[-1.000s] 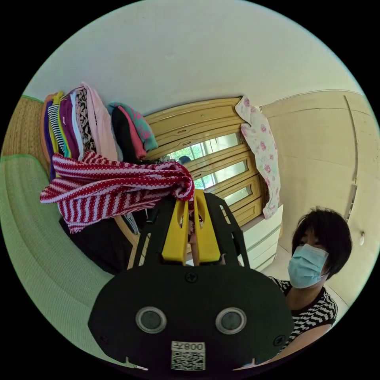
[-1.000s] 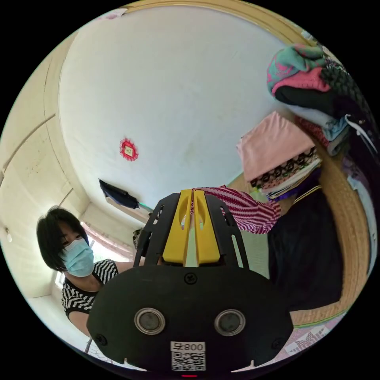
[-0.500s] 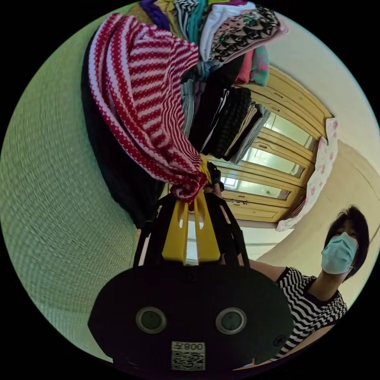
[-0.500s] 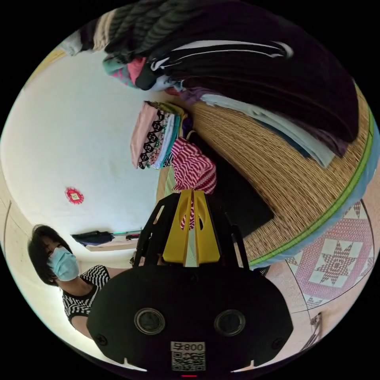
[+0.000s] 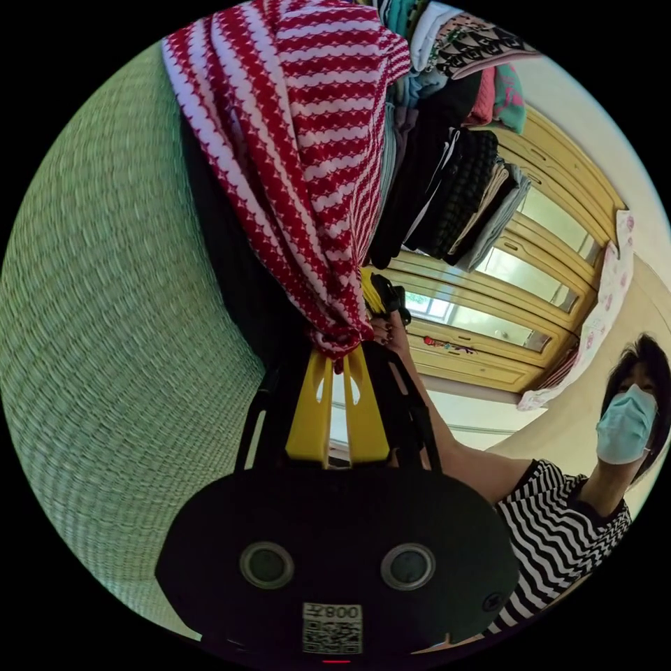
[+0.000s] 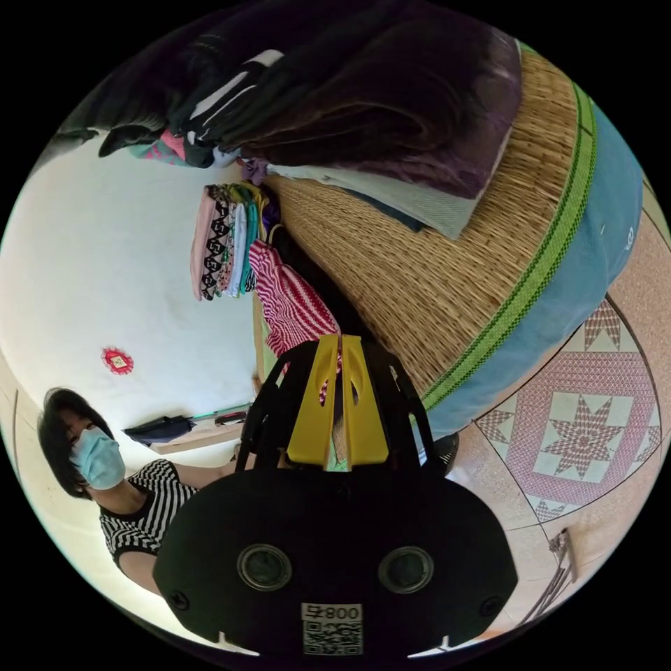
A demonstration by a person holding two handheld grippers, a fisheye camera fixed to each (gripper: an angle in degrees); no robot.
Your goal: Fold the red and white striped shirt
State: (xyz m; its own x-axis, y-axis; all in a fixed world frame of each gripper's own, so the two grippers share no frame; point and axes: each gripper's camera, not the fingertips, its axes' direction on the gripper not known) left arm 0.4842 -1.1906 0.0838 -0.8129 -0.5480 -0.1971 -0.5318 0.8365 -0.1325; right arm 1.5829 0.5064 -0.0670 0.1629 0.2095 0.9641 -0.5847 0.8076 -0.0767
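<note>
Striped shirt hangs bunched from the left gripper, whose yellow jaws pinch a gathered edge of it. In the right gripper view the right gripper has its jaws pressed together on another edge of the shirt. Just behind the cloth lies a dark garment on a green woven mat. Farther off, folded clothes are stacked, and the mat's green-trimmed border meets a patterned floor.
</note>
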